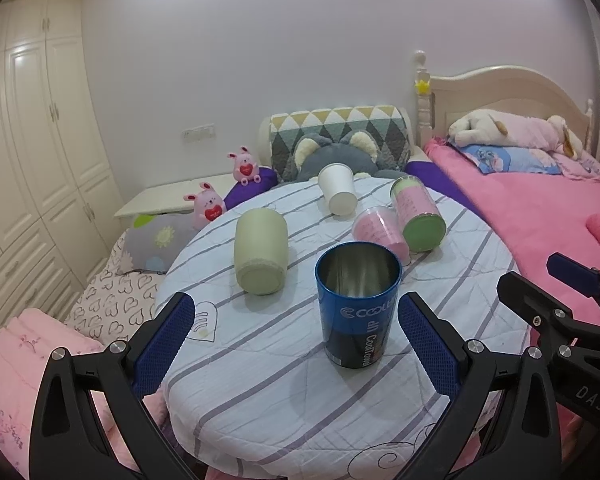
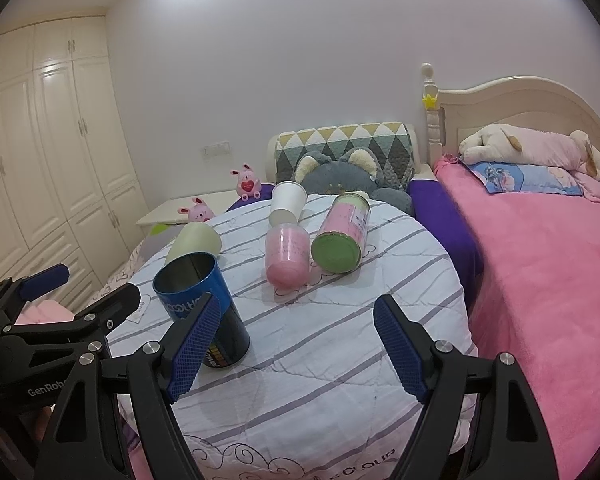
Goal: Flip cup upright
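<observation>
Blue metal cup (image 1: 358, 304) upright on the striped round table (image 1: 284, 400), mouth up.
Left gripper (image 1: 296, 348) spread wide around the cup without touching; right gripper (image 2: 296, 350) likewise released, just beside it. Behind, lying on their sides: pale green cup (image 1: 261, 255), white paper cup (image 1: 337, 193), pink cup (image 1: 376, 232), green-based canister (image 1: 417, 212).

I see a blue metal cup (image 1: 358, 304) (image 2: 202, 306) standing upright, open mouth up, shiny steel inside, white lettering on its side. Behind it four cups lie on their sides: a pale green one (image 1: 261, 255), white (image 1: 337, 188), pink (image 1: 378, 233), and pink-and-green (image 1: 418, 212).
</observation>
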Demonstrator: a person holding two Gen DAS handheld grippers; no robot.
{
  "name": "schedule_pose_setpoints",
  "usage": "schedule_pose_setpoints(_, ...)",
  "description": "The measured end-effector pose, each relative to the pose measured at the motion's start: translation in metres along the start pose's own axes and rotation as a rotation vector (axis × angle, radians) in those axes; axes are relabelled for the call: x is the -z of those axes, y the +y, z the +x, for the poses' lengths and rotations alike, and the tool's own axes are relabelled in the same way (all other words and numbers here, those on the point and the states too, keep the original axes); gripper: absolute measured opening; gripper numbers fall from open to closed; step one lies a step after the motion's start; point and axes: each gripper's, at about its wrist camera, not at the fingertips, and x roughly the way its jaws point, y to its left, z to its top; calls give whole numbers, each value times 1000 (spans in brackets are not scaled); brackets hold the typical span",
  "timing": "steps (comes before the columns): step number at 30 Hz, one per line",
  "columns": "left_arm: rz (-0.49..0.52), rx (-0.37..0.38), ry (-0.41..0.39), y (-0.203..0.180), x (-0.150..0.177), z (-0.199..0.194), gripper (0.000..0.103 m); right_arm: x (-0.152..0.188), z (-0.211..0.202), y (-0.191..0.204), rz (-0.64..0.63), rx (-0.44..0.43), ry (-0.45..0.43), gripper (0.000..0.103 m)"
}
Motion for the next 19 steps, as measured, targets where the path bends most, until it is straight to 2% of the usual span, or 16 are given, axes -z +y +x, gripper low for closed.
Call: schedule_pose_setpoints(19,-13,4,58,1,3,27,103,-1,19,3,-16,1,46,80)
